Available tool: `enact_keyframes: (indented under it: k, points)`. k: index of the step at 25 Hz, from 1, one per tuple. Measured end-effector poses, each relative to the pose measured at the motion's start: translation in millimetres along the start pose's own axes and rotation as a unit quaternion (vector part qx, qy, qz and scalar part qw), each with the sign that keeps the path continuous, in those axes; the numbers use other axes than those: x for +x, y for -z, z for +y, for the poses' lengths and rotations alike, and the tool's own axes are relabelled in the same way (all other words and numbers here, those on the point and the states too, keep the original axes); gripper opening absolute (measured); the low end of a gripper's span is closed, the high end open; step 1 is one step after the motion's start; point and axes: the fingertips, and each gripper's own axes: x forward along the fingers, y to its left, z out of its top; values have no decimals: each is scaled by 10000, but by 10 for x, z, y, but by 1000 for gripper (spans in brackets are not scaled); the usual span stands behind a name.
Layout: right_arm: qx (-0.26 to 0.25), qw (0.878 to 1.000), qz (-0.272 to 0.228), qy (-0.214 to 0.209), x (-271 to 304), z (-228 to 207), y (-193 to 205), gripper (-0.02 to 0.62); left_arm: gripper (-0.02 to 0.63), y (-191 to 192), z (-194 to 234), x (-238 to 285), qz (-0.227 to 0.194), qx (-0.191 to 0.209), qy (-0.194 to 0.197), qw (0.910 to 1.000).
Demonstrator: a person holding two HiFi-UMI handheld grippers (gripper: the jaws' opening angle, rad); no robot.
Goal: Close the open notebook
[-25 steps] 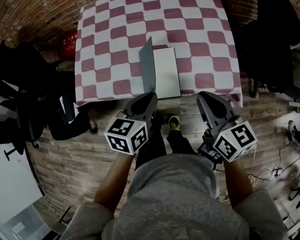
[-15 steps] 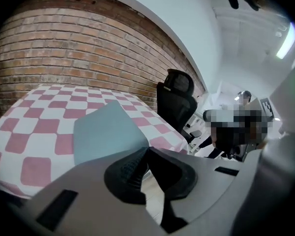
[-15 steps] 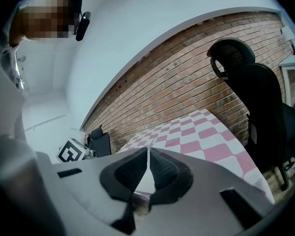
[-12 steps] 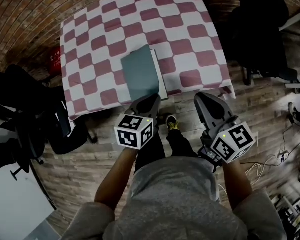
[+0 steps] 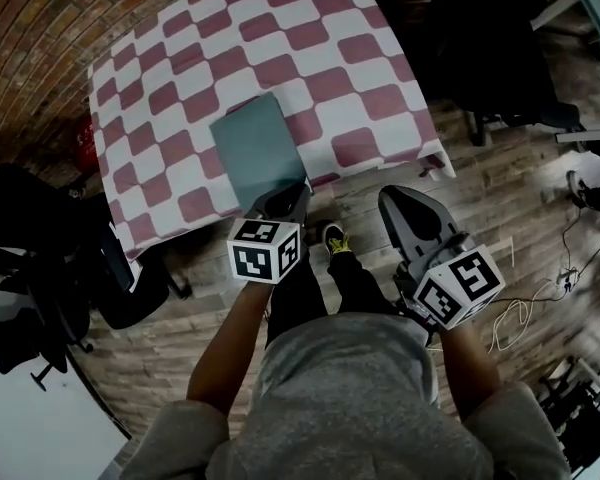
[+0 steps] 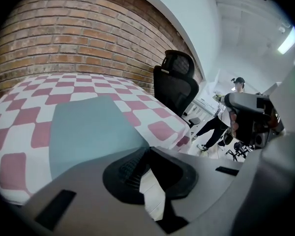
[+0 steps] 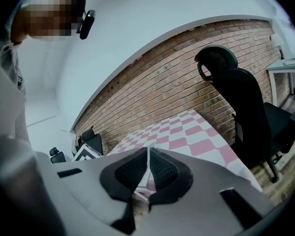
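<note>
The notebook (image 5: 255,148) lies closed and flat on the pink-and-white checked tablecloth (image 5: 310,38), its teal cover up, near the table's front edge. My left gripper (image 5: 285,196) hovers just off the notebook's near corner, tilted down. In the left gripper view the teal cover (image 6: 88,132) fills the space ahead of the left gripper (image 6: 147,151); its jaws have just been opening a crack and hold nothing. My right gripper (image 5: 395,200) hangs in front of the table edge, right of the notebook. In the right gripper view, the right gripper (image 7: 148,151) has its pads together, empty.
Black office chairs stand at the table's right (image 5: 490,38) and at the left (image 5: 40,268). A red object (image 5: 85,148) sits on the floor by the table's left side. Cables (image 5: 540,298) trail on the wooden floor. A brick wall (image 6: 64,38) backs the table. A person (image 6: 226,117) stands far off.
The teal cover, upright over the white pages a second ago, has swung down and now lies flat. My left gripper has sunk toward the notebook's near corner.
</note>
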Motion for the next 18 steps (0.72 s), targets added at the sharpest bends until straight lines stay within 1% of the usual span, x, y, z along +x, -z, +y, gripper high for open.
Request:
enact_keyframes:
  k: [6,8,10,13,18]
  points:
    - [38,9998,-87,201,-147,-58,14,35,49,45,-34,58,74,195,-65,9998]
    - [52,9996,-126,255,-185,-60,7,35,72,69,-61,68,111,296,-73,9995]
    - [53,9994,-142,299,-219,-56,2,35,80,95,-112,81,163,377,-19,9992]
    - [3,9994,-141,302,-237,-36,-13,35,81,112,-193,71,210,387,103,9990]
    - [-152,9991,-207,332,-310,-70,-131,35,81,50,-323,7,84,414,144,9990]
